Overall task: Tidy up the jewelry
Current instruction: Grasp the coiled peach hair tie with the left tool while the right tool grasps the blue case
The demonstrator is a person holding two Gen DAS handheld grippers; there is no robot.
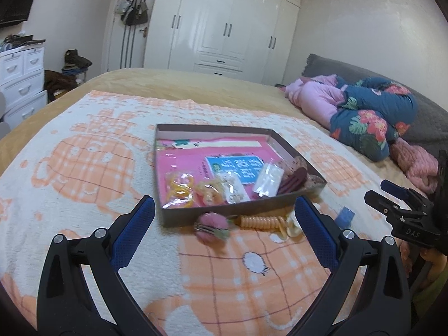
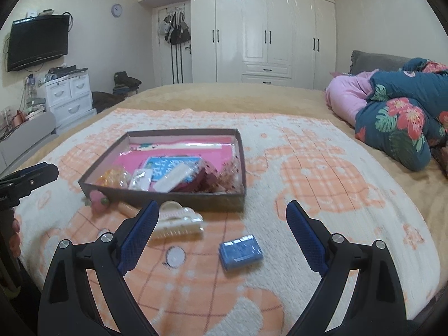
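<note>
Left wrist: left gripper [image 1: 224, 224] is held wide, empty, above the blanket [image 1: 84, 168]. The box [image 1: 224, 212] is partly filled; about 6 items are counted inside, blurred. 3 are seen outside at its near wall: pompom [image 1: 212, 224], coil tie [image 1: 260, 221], clip [image 1: 291, 228].

Right wrist: right gripper [image 2: 221, 224] is spread wide, empty. 1 blue packet [image 2: 240, 250] lies between the fingers. 4 items are judged left.

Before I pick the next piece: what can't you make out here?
- Left wrist view: small blue box half hidden behind the left claw finger.
- Right wrist view: orange spiral band mostly hidden behind the right claw finger.
- Both views: tray contents blurred, individual pieces unclear.
</note>
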